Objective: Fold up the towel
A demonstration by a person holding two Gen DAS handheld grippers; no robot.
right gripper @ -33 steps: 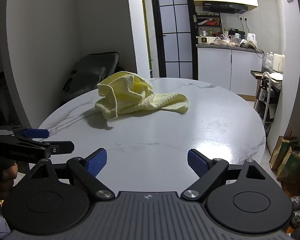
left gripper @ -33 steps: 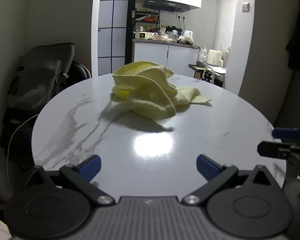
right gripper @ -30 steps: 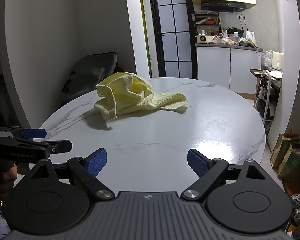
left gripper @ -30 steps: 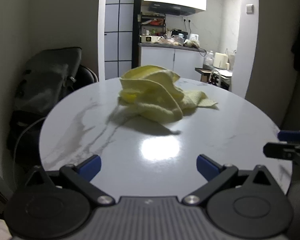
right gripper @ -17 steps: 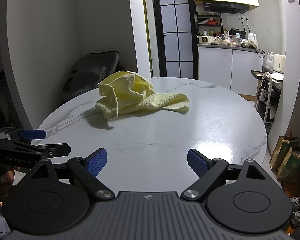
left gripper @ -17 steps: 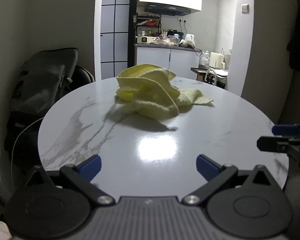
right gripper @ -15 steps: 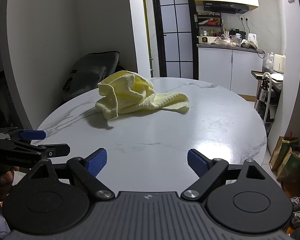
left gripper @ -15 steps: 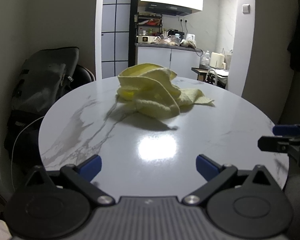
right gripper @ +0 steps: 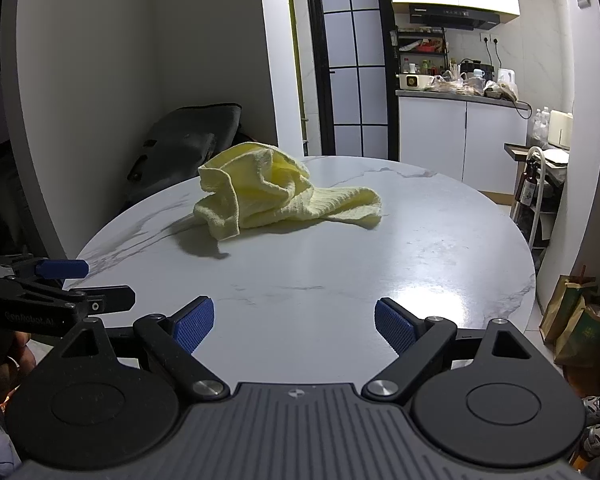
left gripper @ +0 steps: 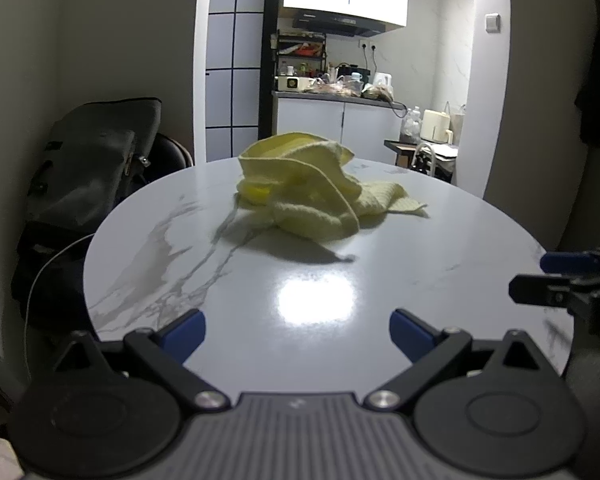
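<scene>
Here, a yellow towel (left gripper: pixel 316 188) lies in a crumpled heap on a round white marble table (left gripper: pixel 440 256), well ahead of both grippers and touching neither. Left gripper (left gripper: pixel 297 332): blue pads spread wide, nothing between them, only bare tabletop ahead. Right gripper (right gripper: pixel 294 322): pads likewise wide apart and empty, set at the near table edge. From the right gripper the towel sits ahead and slightly left, one flat tail trailing right. From the left gripper it sits straight ahead, bunched high. Each gripper shows in the other's view, off to the side. Beyond the table to the left, a dark bag (right gripper: pixel 180 148), possibly on a chair, view dim
</scene>
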